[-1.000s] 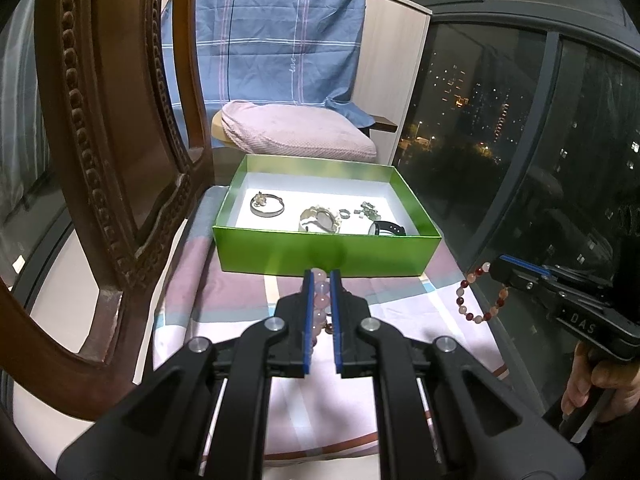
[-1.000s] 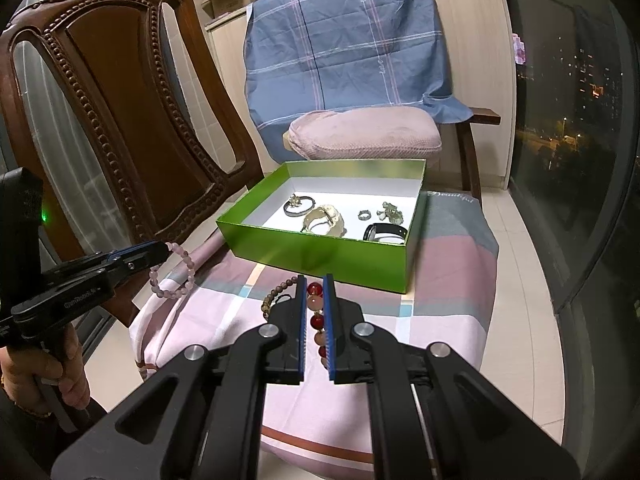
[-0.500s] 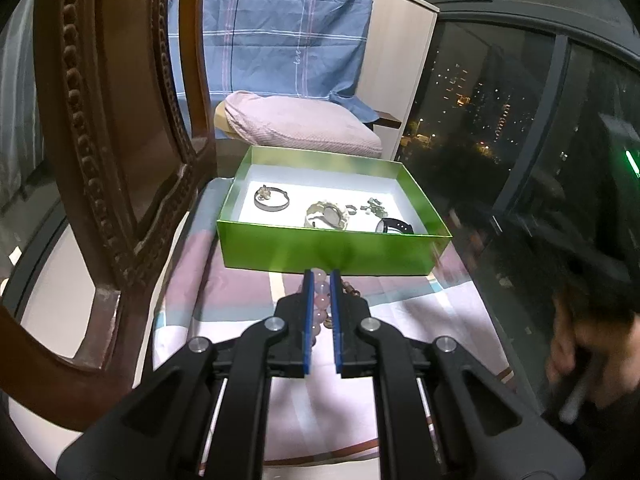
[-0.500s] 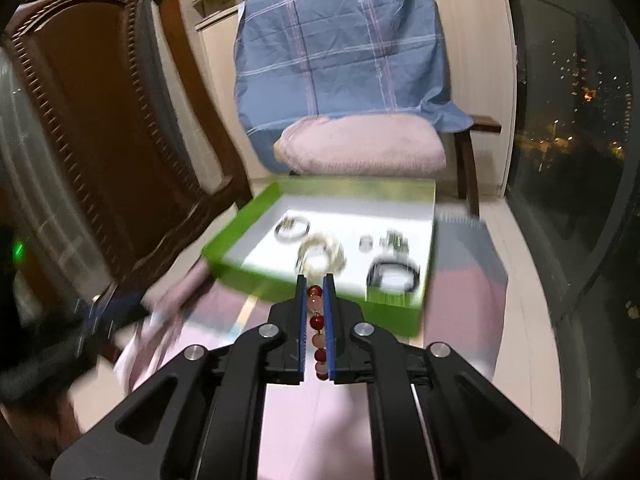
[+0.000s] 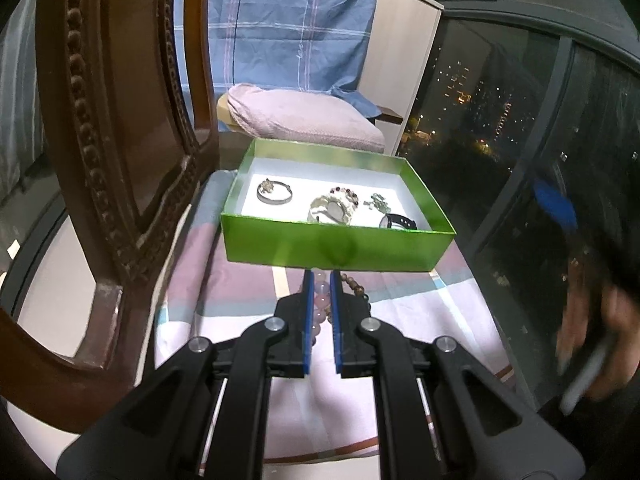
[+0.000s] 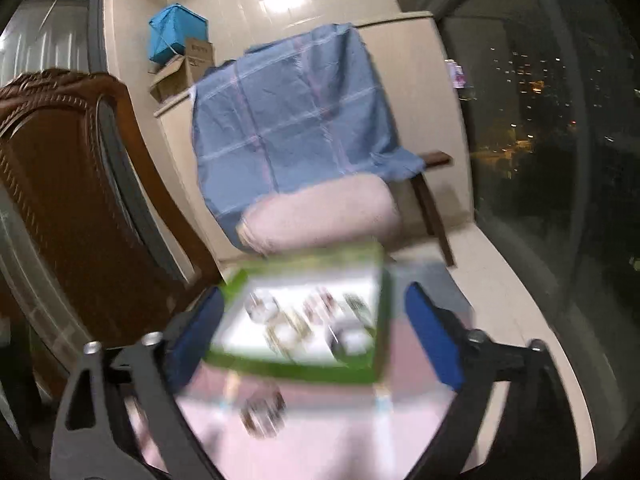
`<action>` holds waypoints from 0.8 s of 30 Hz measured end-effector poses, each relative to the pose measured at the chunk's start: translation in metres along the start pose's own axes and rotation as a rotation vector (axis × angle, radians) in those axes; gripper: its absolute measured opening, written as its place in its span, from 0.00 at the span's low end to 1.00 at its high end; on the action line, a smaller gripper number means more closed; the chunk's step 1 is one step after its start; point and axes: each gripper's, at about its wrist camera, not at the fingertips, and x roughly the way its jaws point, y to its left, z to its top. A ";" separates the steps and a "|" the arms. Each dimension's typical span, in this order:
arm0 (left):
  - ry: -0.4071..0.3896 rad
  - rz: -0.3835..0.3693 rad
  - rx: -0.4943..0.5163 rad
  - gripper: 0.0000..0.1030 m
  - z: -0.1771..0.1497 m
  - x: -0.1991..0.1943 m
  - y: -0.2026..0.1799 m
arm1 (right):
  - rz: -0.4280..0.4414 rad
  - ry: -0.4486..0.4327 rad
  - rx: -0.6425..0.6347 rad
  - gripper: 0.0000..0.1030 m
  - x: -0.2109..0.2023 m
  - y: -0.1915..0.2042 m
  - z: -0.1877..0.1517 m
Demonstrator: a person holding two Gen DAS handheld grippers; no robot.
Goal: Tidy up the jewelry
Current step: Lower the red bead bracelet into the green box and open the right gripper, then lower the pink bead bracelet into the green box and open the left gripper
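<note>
The left claw (image 5: 321, 294) is clamped on a pink bead bracelet (image 5: 322, 295), just in front of the green box (image 5: 336, 249). The right claw (image 6: 316, 340) is opening, with nothing in it. Several pieces are in the box; a brown bracelet (image 5: 357, 289) lies on the cloth.

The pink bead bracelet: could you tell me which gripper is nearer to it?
Left. The left gripper is shut on the pink bead bracelet in front of the green box; the right gripper, jaws opening and empty, is off beside it.
</note>
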 end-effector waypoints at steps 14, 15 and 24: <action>0.010 0.058 0.001 0.08 0.061 0.034 -0.021 | -0.017 0.210 0.145 0.90 0.003 -0.048 -0.032; -0.011 0.078 0.010 0.08 0.080 0.039 -0.022 | -0.013 0.207 0.141 0.90 -0.003 -0.046 -0.033; -0.043 0.143 -0.061 0.93 0.096 0.038 -0.002 | -0.008 0.194 0.094 0.90 -0.010 -0.043 -0.035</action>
